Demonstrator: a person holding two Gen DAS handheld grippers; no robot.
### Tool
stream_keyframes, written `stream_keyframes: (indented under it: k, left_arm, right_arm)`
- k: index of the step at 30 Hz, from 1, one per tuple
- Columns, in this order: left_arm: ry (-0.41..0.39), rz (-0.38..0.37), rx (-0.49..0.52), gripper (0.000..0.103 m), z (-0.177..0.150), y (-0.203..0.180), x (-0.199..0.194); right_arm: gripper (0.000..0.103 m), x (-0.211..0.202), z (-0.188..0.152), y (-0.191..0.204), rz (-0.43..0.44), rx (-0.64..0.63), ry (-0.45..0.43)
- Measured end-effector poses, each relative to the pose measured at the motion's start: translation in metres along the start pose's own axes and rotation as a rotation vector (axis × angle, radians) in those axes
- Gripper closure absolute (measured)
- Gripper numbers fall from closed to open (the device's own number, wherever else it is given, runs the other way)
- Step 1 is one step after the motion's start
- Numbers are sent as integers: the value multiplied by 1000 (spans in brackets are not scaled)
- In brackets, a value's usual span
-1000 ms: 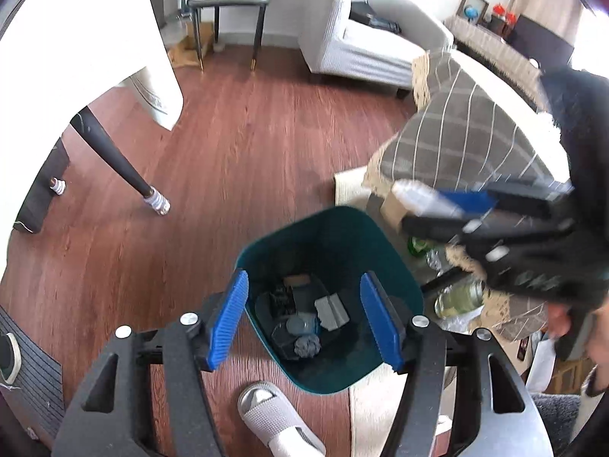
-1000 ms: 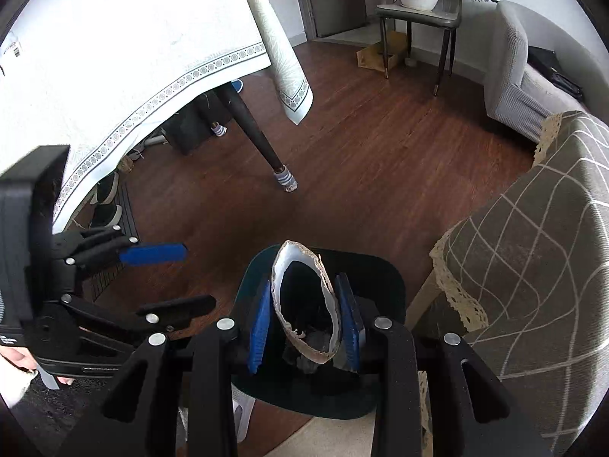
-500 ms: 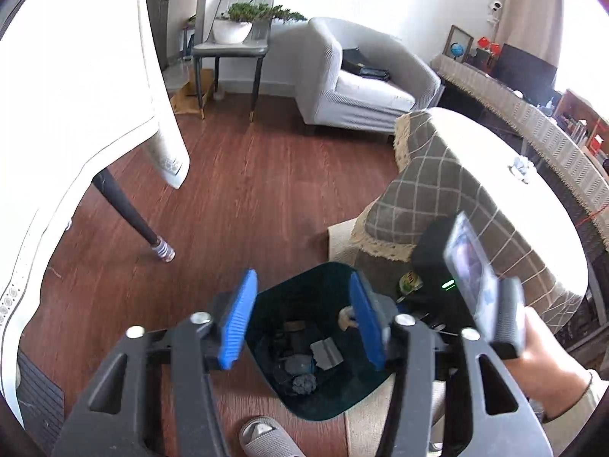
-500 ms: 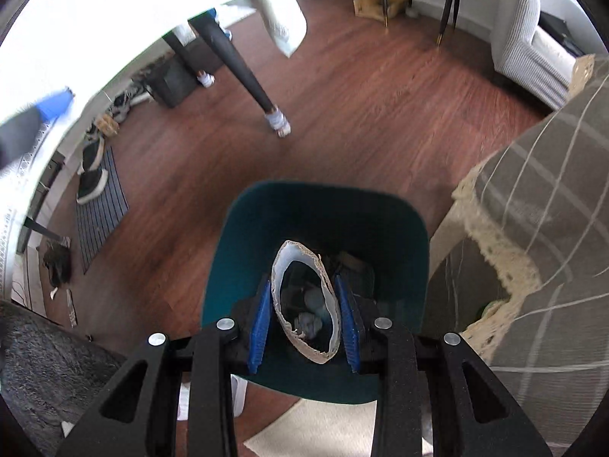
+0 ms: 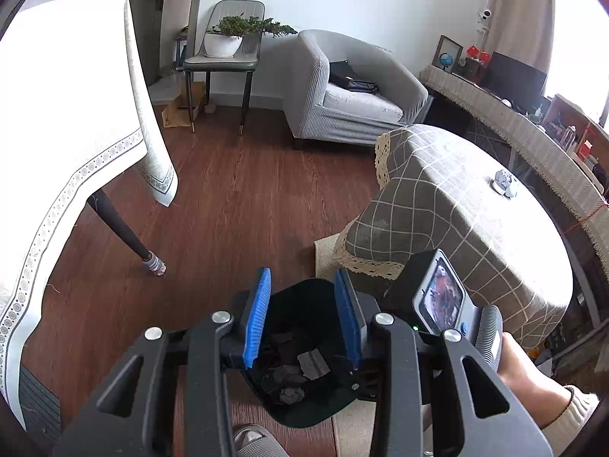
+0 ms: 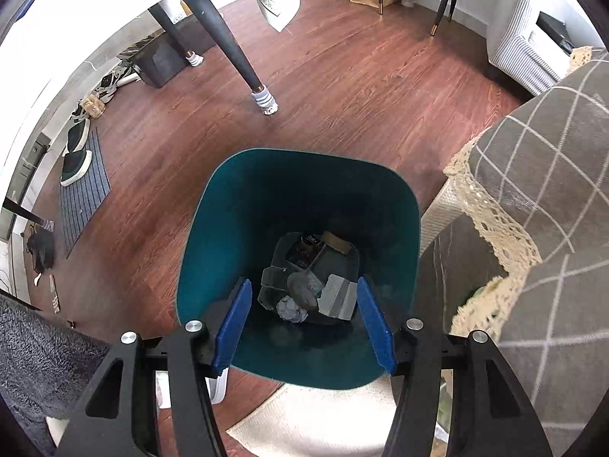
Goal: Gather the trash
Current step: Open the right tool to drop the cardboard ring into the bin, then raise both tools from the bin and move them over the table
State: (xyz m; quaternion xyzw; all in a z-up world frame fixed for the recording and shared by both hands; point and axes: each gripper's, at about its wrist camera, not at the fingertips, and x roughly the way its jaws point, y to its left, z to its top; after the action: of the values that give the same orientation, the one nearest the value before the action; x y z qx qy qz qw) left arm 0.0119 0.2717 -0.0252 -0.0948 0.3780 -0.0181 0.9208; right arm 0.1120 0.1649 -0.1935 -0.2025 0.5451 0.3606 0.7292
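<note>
A dark teal trash bin (image 6: 304,156) stands on the wooden floor, directly under both grippers. Its bottom holds several scraps: a crumpled paper ball (image 6: 291,309), grey pieces (image 6: 337,297) and a bit of cardboard (image 6: 337,243). My right gripper (image 6: 304,325) hangs over the bin's mouth; its jaws are opening and nothing is between the blue pads. My left gripper (image 5: 304,321) is higher above the same bin (image 5: 304,407); its jaws are closing with nothing between them. In the left wrist view, a hand (image 5: 529,377) holds the right tool's screen unit (image 5: 441,297) beside the bin.
A low table with a checked cloth (image 5: 456,198) stands close on the right of the bin, on a pale rug (image 6: 323,419). A white-clothed table (image 5: 57,114) and its dark leg (image 6: 228,42) are on the left. A grey armchair (image 5: 350,95), shoes on a mat (image 6: 76,160).
The right gripper sank over the bin and let go of the torn paper cup, which is no longer between its pads. The left gripper rose and its jaws narrowed.
</note>
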Motion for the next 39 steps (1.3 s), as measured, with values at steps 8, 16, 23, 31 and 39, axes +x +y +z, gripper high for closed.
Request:
stream_keyframes:
  k: [8, 16, 23, 31, 39]
  left_arm:
    - [-44, 13, 0, 66, 13, -15, -15]
    - [-93, -5, 24, 66, 27, -45, -30]
    - [-129, -16, 29, 66, 36, -65, -34]
    - [-140, -34, 36, 66, 48, -89, -26]
    - [-133, -53, 66, 64, 62, -123, -7]
  right_arm:
    - [44, -39, -4, 3, 11, -24, -92]
    - [44, -83, -10, 0, 32, -33, -186]
    - [44, -131, -17, -11, 21, -26, -291]
    - [44, -184, -29, -46, 1, 28, -433]
    - [44, -203, -38, -90, -22, 82, -469]
